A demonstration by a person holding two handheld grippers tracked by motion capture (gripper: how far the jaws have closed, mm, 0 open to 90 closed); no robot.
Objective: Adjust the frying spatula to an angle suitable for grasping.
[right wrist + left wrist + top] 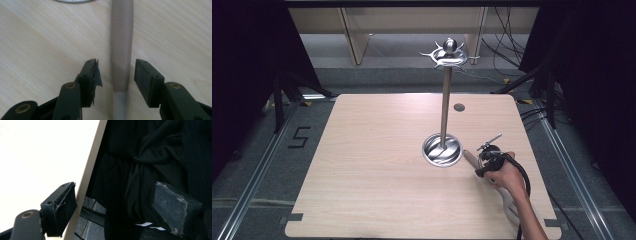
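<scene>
A light wooden counter (377, 165) carries a metal stand (443, 115): a round steel base near the centre right, an upright rod, and a hooked crown at its top. Just right of the base lies a utensil with a taupe handle (121, 45), its far end close to the base rim and its metal end (510, 210) reaching toward the near right edge. The right gripper (116, 73), held in a hand (507, 176) entering from the near right, straddles the handle: its jaws stand partly apart, one on each side, with a gap visible between each pad and the handle. The left gripper (112, 205) hangs beside the counter's edge, before dark cloth, its jaws wide apart and empty.
</scene>
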